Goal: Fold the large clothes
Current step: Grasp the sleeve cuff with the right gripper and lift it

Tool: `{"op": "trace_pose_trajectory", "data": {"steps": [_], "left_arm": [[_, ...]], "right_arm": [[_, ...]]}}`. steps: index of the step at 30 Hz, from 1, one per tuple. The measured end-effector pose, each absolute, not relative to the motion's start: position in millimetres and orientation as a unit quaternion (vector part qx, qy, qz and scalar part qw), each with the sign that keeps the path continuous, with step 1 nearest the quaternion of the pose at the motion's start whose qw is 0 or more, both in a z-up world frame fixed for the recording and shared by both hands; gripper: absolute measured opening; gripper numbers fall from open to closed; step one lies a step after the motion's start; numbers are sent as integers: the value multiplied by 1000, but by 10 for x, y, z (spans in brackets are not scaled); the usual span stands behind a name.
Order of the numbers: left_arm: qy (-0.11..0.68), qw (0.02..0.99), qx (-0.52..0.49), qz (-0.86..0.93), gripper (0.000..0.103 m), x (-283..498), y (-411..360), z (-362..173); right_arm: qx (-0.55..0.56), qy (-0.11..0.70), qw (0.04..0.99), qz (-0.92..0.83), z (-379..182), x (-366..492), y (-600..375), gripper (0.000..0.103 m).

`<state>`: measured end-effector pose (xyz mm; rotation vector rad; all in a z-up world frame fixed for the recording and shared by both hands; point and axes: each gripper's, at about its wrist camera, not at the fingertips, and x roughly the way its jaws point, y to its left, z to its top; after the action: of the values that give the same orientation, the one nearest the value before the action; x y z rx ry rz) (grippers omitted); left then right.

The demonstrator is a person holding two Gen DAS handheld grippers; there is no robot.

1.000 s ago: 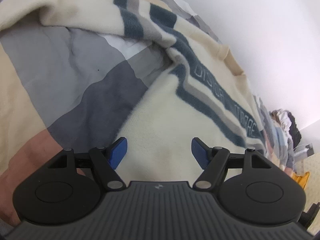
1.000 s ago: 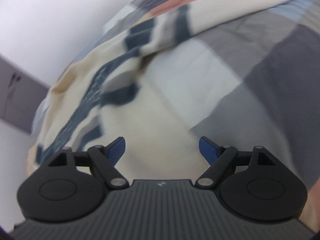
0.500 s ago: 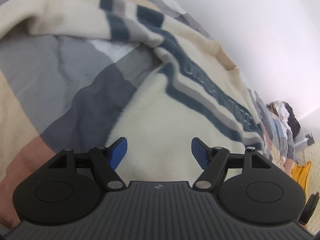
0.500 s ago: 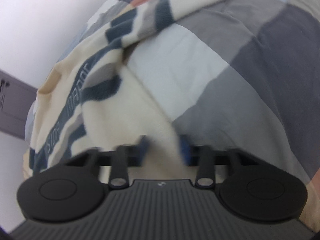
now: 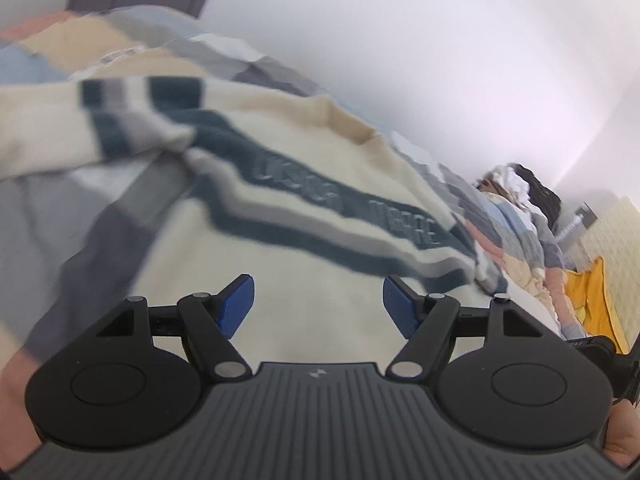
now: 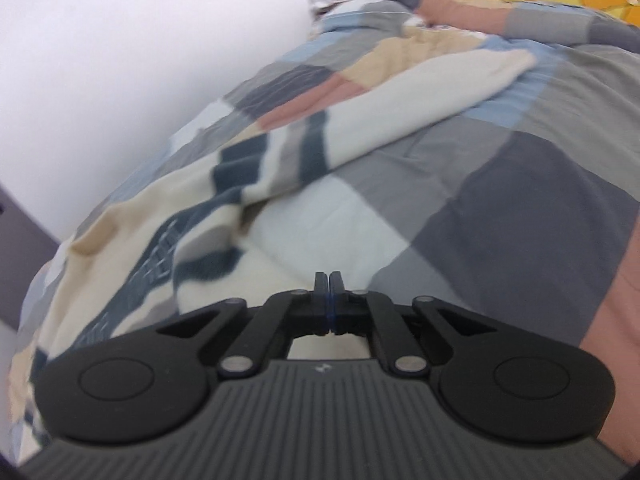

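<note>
Now right gripper point(image 6: 329, 280) closed beside cream sweater point(image 6: 280, 276).

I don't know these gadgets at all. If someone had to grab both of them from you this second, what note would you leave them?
Right gripper: shut at the near edge of the cream striped sweater; whether it has pinched the cloth I cannot tell.
Left gripper: open, holding nothing, above the sweater's plain cream body.
The sweater lies spread on the patchwork bedspread, one sleeve stretched out to the side. A pile of other clothes sits at the far end of the bed.
Done: no fold visible yet.
Left: get a grip with the left gripper too, fold in the sleeves, then fold the body.
</note>
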<state>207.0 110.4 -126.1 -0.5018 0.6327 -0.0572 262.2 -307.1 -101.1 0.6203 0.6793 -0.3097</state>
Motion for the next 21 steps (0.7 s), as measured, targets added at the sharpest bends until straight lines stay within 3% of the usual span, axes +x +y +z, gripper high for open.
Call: {"op": "trace_pose_trajectory", "data": {"steps": [17, 18, 20, 21], "left_arm": [[400, 911, -93, -26, 76, 2678, 539, -1914], [400, 912, -85, -26, 76, 2675, 524, -1920], [397, 914, -77, -27, 76, 2666, 506, -1914], [394, 915, -80, -31, 76, 2661, 514, -1910]], "right_arm": [[348, 326, 870, -127, -838, 2829, -3447, 8], [345, 326, 872, -124, -818, 2881, -3490, 15], [345, 319, 874, -123, -788, 2953, -3597, 48], [352, 311, 875, -121, -786, 2975, -3659, 75]]}}
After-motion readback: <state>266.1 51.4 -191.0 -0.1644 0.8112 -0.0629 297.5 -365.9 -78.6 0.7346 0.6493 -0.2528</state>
